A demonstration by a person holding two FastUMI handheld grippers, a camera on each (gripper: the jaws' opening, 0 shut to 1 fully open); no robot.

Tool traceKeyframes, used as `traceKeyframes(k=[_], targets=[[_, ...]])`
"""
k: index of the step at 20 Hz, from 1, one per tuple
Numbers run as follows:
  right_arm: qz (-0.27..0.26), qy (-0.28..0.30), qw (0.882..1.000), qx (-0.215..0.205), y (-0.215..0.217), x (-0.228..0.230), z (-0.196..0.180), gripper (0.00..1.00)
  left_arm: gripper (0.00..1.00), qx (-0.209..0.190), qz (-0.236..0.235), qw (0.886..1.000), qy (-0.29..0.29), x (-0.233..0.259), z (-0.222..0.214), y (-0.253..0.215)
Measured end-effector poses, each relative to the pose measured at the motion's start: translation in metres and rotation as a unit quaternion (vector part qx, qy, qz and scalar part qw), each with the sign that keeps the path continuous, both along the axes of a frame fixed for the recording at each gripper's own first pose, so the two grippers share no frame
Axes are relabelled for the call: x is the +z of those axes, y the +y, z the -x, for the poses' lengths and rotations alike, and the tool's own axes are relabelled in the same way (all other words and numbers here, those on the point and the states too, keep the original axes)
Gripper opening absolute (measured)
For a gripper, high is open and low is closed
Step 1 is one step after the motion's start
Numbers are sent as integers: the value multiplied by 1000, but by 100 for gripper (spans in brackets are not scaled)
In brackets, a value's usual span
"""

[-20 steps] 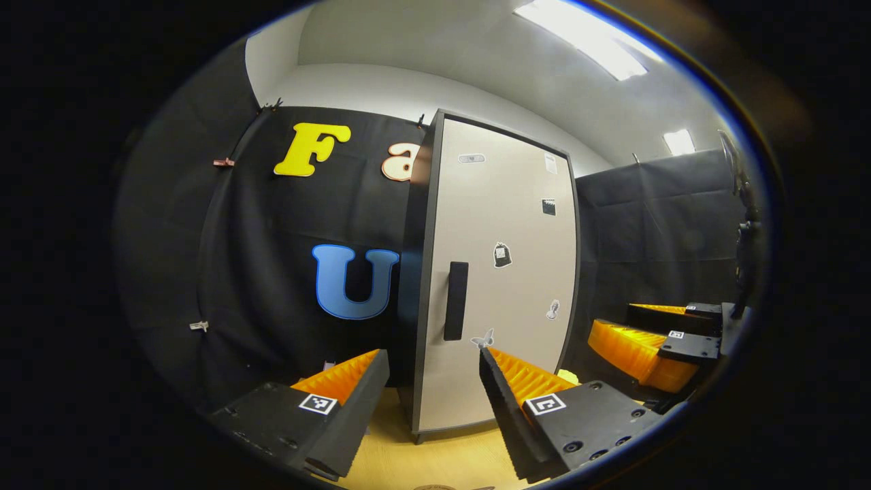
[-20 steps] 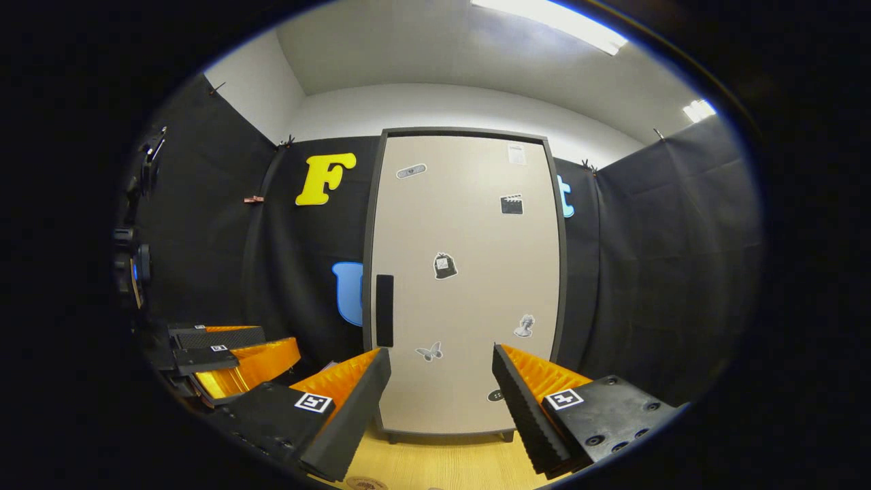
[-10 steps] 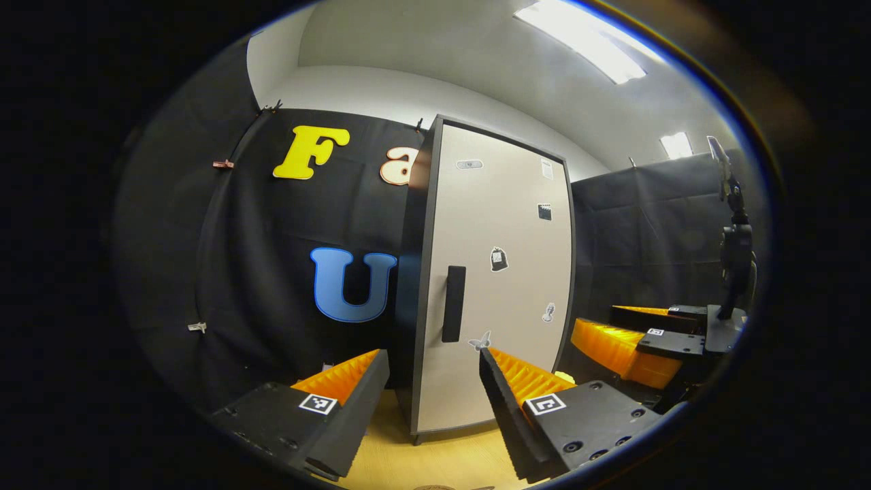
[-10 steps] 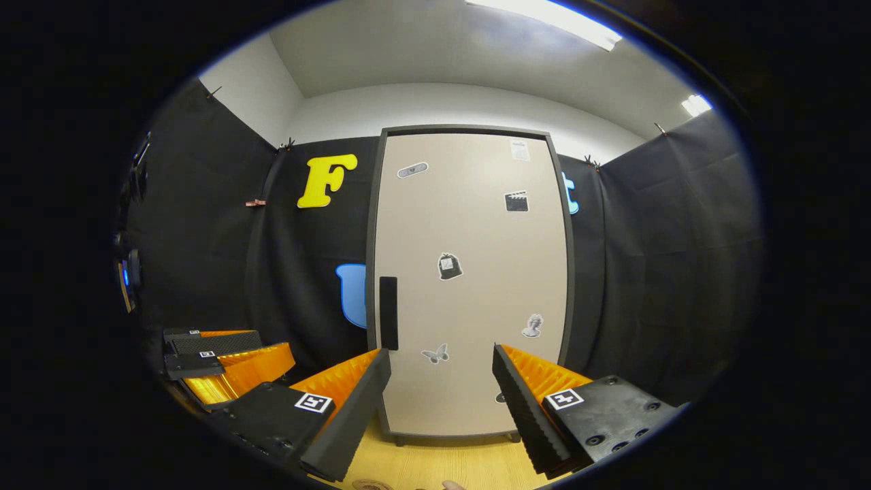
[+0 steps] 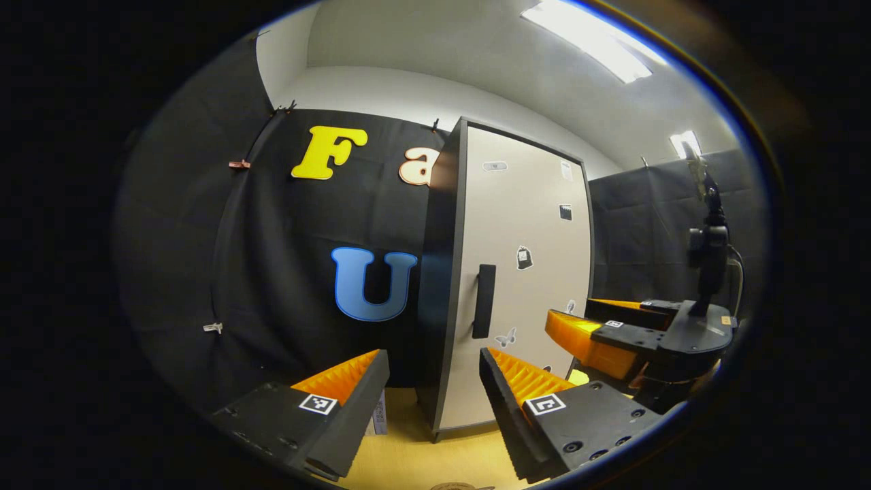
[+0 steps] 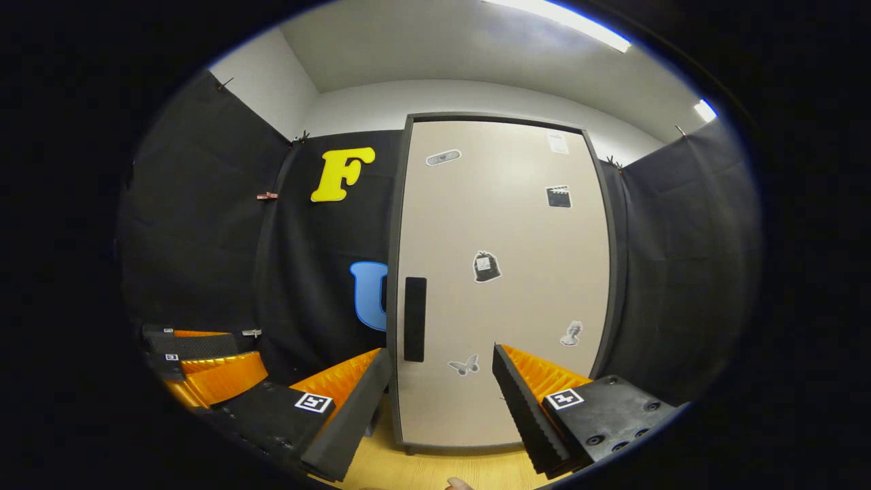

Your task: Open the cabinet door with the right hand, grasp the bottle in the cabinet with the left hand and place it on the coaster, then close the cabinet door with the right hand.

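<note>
Closest to the camera in the right gripper view, the right gripper (image 6: 442,381) has its two fingers spread wide with nothing between them. The left gripper (image 5: 432,384) is the same in its own view: spread wide, holding nothing. Under both is the table (image 6: 435,469), bare wood where it shows.

Past the fingers stands the cabinet (image 5: 442,272). Its door (image 6: 503,272) is shut. The handle (image 6: 414,318) is a dark bar by the door's left edge, just above the right gripper's left finger.

The door looks bigger now than it did a second ago, and the handle has slid closer to the gap between the fingers. In the left gripper view the right gripper (image 5: 599,330) has come forward toward the door (it sat farther right and back before). So the right hand is going for the handle, but it is not touching it yet.

The bottle must be behind the door, so it is hidden. I cannot make out the coaster.
</note>
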State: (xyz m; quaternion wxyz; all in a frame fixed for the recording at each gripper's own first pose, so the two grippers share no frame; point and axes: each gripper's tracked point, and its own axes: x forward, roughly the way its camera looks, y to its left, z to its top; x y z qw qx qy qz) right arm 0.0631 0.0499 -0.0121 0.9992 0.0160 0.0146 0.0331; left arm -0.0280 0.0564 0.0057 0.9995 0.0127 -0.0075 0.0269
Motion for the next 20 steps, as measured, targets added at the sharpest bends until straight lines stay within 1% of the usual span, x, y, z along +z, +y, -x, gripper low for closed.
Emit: traceKeyframes(k=[4, 9, 13, 20], targets=[[-2, 4, 1000, 11, 18, -9, -29, 98, 85, 17, -5, 1000, 1, 0, 1, 21], [-4, 3, 1000, 11, 30, -14, -66, 98, 85, 17, -4, 1000, 6, -2, -2, 32], [5, -2, 1000, -6, 29, -17, -96, 97, 85, 11, 7, 1000, 4, 0, -2, 36], [-2, 3, 1000, -23, 35, -31, -137, 97, 85, 17, 11, 1000, 14, -9, -1, 49]])
